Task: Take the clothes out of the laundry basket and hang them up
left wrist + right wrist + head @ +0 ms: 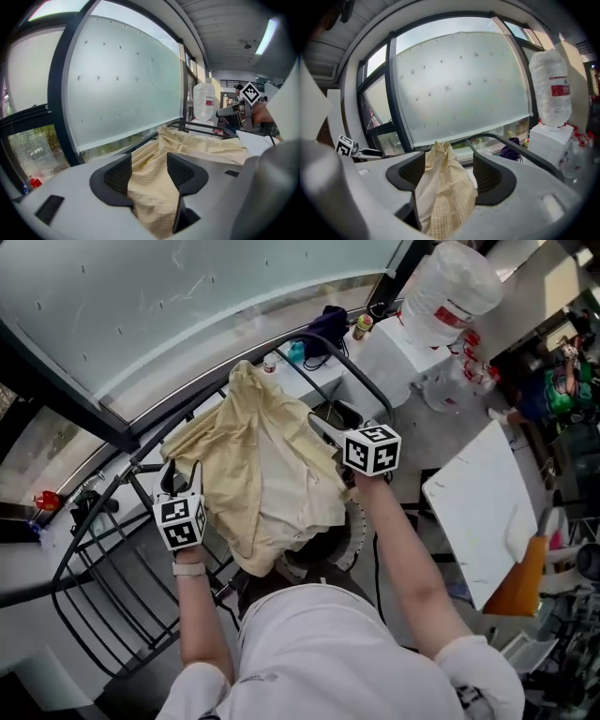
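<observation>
A pale yellow checked garment (262,474) lies draped over the curved black rail of a drying rack (367,390), hanging down toward me. My left gripper (183,470) is at the garment's left edge. In the left gripper view its jaws (149,171) stand apart, with a fold of the cloth (197,145) lying loose between them. My right gripper (323,432) is at the garment's right edge. Its jaws (449,171) are also wide open, and a bunch of the cloth (445,187) sits in the gap.
A frosted window pane (141,306) stands just behind the rack. A big wrapped water bottle (450,287) rests on a white box at the right, beside a dark blue cloth (328,324). A white board (478,512) lies lower right. More rack bars (103,596) run at lower left.
</observation>
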Demonstrator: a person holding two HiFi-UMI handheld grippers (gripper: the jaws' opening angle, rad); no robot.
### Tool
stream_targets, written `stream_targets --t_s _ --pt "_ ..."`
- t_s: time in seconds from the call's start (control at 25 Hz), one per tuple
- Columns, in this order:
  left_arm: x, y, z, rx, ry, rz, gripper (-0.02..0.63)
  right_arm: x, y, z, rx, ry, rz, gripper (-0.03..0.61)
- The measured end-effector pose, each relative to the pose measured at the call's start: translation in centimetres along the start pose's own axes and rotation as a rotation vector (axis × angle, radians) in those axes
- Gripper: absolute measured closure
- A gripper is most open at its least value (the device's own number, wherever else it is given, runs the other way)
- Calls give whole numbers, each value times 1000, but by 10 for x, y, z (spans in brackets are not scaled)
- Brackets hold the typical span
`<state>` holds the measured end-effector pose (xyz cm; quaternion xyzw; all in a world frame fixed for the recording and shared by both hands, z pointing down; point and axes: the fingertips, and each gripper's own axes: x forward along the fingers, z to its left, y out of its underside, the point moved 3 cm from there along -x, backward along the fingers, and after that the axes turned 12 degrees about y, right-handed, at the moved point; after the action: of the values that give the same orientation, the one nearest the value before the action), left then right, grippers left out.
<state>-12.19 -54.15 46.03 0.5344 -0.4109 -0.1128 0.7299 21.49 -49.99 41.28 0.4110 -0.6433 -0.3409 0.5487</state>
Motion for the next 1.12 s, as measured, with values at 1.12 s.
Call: stream_targets --t_s 1.12 --pt "1 109 -415 441 606 335 394 -319 341 -170 550 266 103 275"
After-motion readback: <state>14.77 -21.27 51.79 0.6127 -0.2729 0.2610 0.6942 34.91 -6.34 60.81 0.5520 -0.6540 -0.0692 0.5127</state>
